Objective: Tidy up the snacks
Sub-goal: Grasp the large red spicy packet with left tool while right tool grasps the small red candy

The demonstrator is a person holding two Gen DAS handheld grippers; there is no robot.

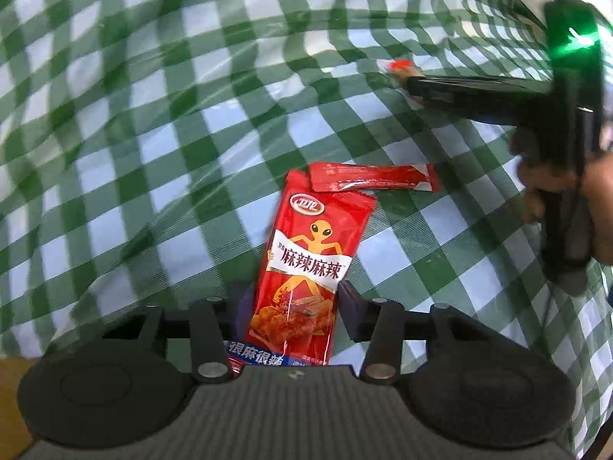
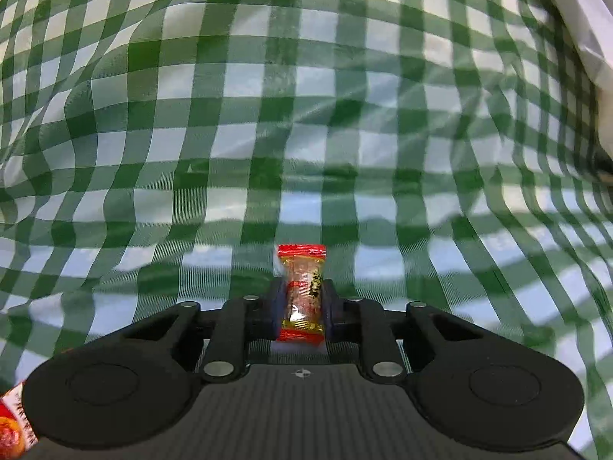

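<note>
The left hand-held gripper (image 1: 293, 306) points steeply down at a green-and-white checked cloth (image 1: 172, 115) that lies rumpled over the counter. Between its fingers sits a red packet (image 1: 306, 264) printed with an orange alien figure and Chinese lettering; both pads press on the packet's lower sides, so the gripper is clenched on it. The packet lies flat on the cloth, its top end pointing away from the camera. Touching that top end, a smaller red sachet (image 1: 373, 181) lies crosswise on the cloth.

At the right of the left wrist view, the right hand-held gripper (image 1: 412, 86), held by a person's hand (image 1: 597, 207), reaches in from the side with a green light glowing on its body. Its jaws are nearly closed on a small candy (image 2: 302, 289) in a clear wrapper with red ends. In the right wrist view the candy stands upright between the pads, gripped at its middle, just above the cloth. A bit of another red packet (image 2: 13, 421) shows at the lower left corner of that view.
</note>
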